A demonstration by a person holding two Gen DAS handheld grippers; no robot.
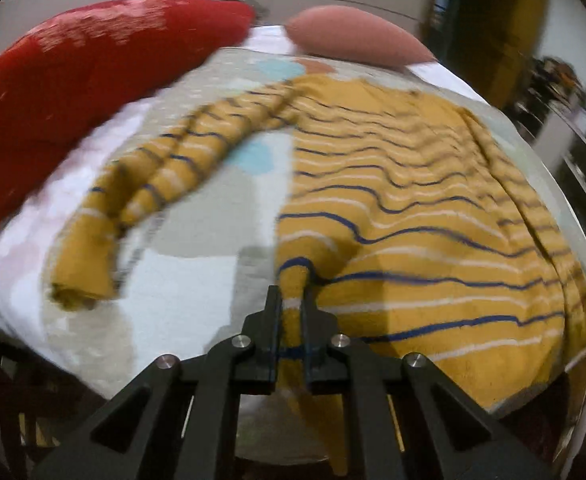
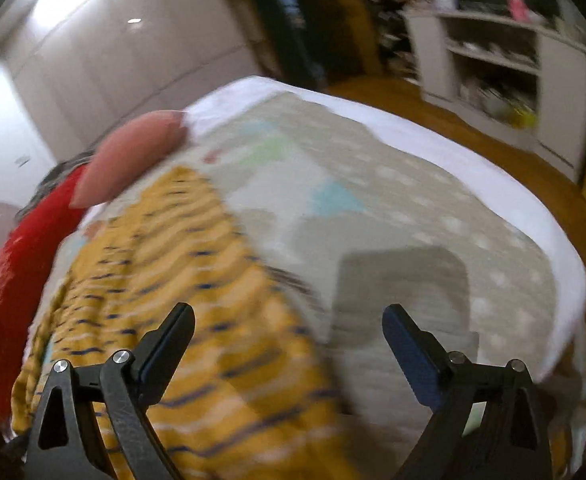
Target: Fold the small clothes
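A mustard-yellow sweater [image 1: 413, 208] with thin blue and white stripes lies spread on a patterned bed cover [image 1: 197, 216]. One sleeve [image 1: 165, 176] stretches out to the left across the cover. My left gripper [image 1: 292, 294] is shut on a pinch of the sweater's lower hem, the cloth bunched between its pads. In the right wrist view the same sweater [image 2: 181, 300] lies blurred at the left. My right gripper [image 2: 289, 320] stands wide open above the sweater's edge and the cover, with nothing pinched.
A red pillow [image 1: 73, 88] lies at the left and a pink cushion [image 1: 357, 40] at the head of the bed. The bed's white edge [image 2: 493, 168] runs along the right, with wooden floor and a grey shelf unit [image 2: 505, 68] beyond.
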